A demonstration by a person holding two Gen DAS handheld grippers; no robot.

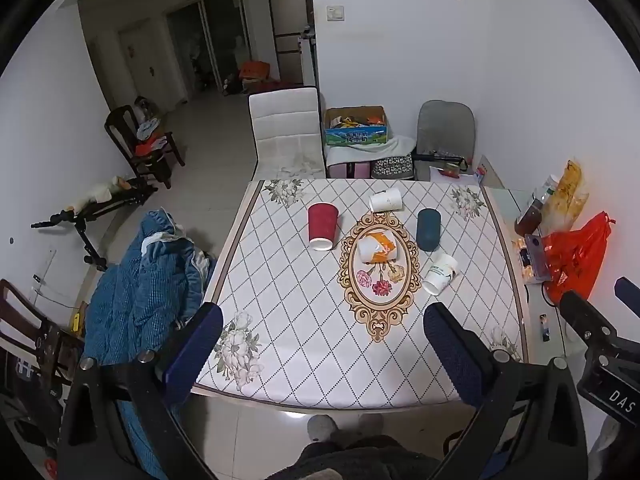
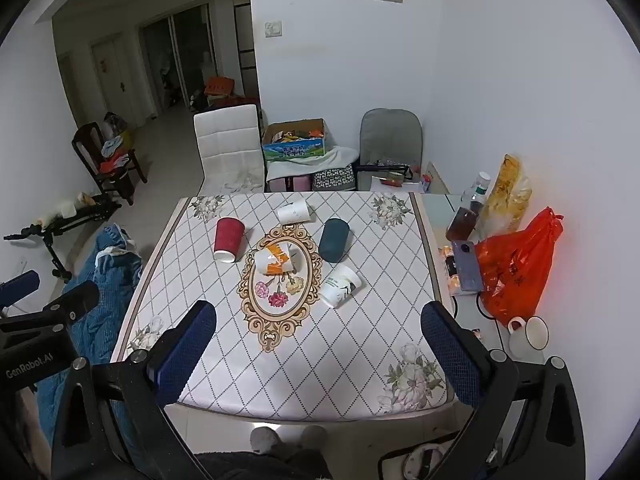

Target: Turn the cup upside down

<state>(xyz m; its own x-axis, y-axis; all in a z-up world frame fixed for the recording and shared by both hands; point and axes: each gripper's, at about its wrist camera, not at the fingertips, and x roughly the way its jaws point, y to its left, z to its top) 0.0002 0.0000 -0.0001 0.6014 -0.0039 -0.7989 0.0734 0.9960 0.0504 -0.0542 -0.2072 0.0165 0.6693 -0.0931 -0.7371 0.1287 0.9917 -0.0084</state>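
Note:
Several paper cups lie on their sides on the patterned table (image 1: 280, 340) (image 2: 360, 360): a red cup (image 1: 322, 225) (image 2: 228, 238), a white cup at the back (image 1: 385, 200) (image 2: 293, 212), a dark teal cup (image 1: 428, 229) (image 2: 334, 239), an orange-and-white cup at the centre (image 1: 377, 250) (image 2: 274, 261), and a white cup with green print (image 1: 439, 273) (image 2: 340, 285). My left gripper (image 1: 322, 346) is open and empty above the table's near edge. My right gripper (image 2: 318, 344) is open and empty, also above the near edge, well short of the cups.
A red plastic bag (image 2: 516, 272), a phone (image 2: 466, 266), bottles (image 2: 468, 212) and a mug (image 2: 528, 334) sit on the glass side strip at the right. A blue quilted jacket (image 1: 140, 292) hangs on a chair at the left. A white chair (image 1: 286, 132) stands behind the table.

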